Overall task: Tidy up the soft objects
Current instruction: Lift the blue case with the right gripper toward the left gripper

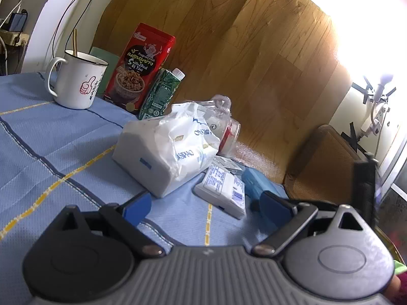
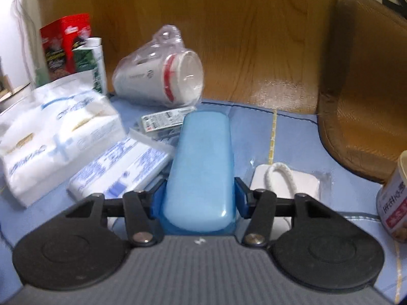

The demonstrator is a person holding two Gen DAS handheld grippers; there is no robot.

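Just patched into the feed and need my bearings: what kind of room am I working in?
Most likely a home, at a table under a blue cloth. The enamel mug, the red food tin and tissue packs are everyday household clutter, with wood-look flooring and a brown chair beside it.

- Looks like a home: wood-plank floor (image 1: 254, 50), woven chair (image 2: 361, 81) at the table's far edge.
- Blue tablecloth (image 1: 51, 139) carrying an enamel mug (image 1: 76, 81), snack tin (image 1: 142, 66) and tissue packs (image 1: 165, 147).
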